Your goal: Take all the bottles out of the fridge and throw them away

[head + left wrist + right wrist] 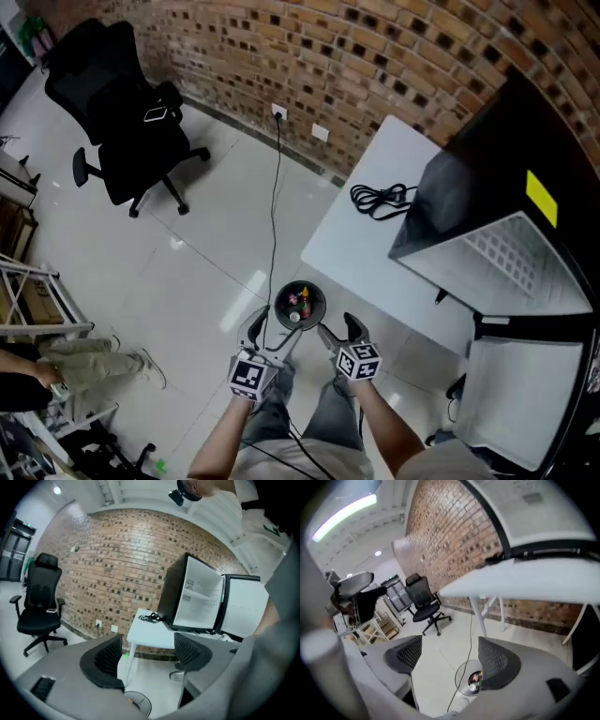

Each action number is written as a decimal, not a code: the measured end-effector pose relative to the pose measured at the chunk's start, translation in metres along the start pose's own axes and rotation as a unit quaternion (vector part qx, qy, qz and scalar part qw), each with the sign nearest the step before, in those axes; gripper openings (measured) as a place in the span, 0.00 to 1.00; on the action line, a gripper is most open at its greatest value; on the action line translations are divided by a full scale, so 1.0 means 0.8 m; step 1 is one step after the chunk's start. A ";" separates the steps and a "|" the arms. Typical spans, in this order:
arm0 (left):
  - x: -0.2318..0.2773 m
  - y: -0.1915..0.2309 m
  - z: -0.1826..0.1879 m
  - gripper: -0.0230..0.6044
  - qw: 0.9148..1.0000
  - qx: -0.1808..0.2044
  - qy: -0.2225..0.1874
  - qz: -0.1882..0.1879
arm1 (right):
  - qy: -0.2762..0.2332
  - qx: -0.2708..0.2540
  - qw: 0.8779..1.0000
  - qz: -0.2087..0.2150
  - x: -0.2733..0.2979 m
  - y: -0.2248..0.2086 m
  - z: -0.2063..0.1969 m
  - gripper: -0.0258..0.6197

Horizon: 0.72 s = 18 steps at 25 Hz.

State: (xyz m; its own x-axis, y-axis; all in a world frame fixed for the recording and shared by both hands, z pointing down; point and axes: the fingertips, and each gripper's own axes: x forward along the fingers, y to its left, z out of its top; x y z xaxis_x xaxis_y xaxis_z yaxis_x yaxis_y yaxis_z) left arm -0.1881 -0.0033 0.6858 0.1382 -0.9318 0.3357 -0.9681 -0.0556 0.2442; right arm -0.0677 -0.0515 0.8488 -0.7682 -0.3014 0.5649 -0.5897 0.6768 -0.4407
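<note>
A round bin (pixel 281 292) stands on the floor below me with several small bottles (pixel 299 306) inside. Both grippers hover just above its near rim. My left gripper (pixel 265 330) is open with nothing between its fingers. My right gripper (pixel 337 330) is open and empty too. In the right gripper view the bin (pixel 461 677) with bottles (pixel 476 680) lies under the open right gripper (pixel 450 656). The left gripper view looks past the open left gripper (pixel 147 654) at the black fridge (pixel 174 597), its door (pixel 243 606) swung open and its white shelves bare.
The fridge (pixel 525 150) sits on a white table (pixel 356 234) with a coiled black cable (pixel 380 199). A cord runs across the floor from a wall socket (pixel 278 111) to the bin. A black office chair (pixel 122 103) stands at the far left, by the brick wall.
</note>
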 end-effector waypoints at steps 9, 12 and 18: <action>-0.006 -0.128 0.192 0.58 0.989 0.051 -0.082 -0.110 | -0.294 -0.012 0.946 -0.139 -0.320 0.017 0.246 0.67; 0.004 -0.182 0.229 0.58 0.979 0.083 -0.109 -0.153 | -0.353 -0.019 0.917 -0.186 -0.414 0.009 0.274 0.67; 0.009 -0.295 0.292 0.58 0.956 0.113 -0.148 -0.227 | -0.426 -0.044 0.865 -0.262 -0.554 -0.005 0.301 0.66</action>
State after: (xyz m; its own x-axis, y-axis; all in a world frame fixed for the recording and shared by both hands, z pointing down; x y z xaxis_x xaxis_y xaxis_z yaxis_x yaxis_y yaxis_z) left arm -0.0079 -0.0805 0.4179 0.5213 -0.8525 -0.0381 -0.8479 -0.5225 0.0892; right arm 0.2150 -0.0823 0.4325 -0.3276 -0.9426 -0.0653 -0.9201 0.3339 -0.2048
